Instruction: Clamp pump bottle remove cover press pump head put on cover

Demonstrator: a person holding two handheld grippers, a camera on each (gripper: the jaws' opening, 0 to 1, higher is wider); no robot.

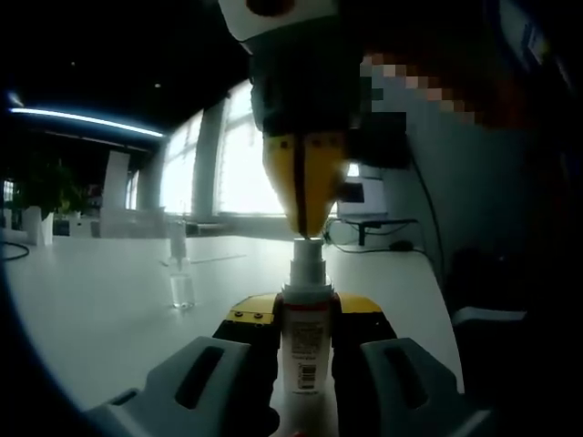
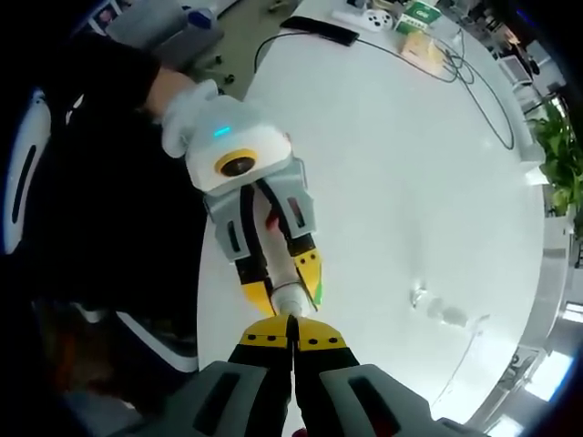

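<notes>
Surface: white table (image 2: 392, 155).
Left gripper (image 1: 305, 350): jaws clenched on pump bottle (image 1: 306, 337), holding it upright and steady.
Right gripper (image 2: 293, 341): jaws closed, tips on pump head (image 1: 308, 259), evidently pressing.
Clear cover (image 1: 181, 273): beyond left jaw, removed.

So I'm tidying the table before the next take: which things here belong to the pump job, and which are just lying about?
Job:
pump bottle, clamped in the left gripper
right gripper, jaws shut, tips on the pump head
clear cover, off, on the table

Lying about:
cables
potted plant
</notes>
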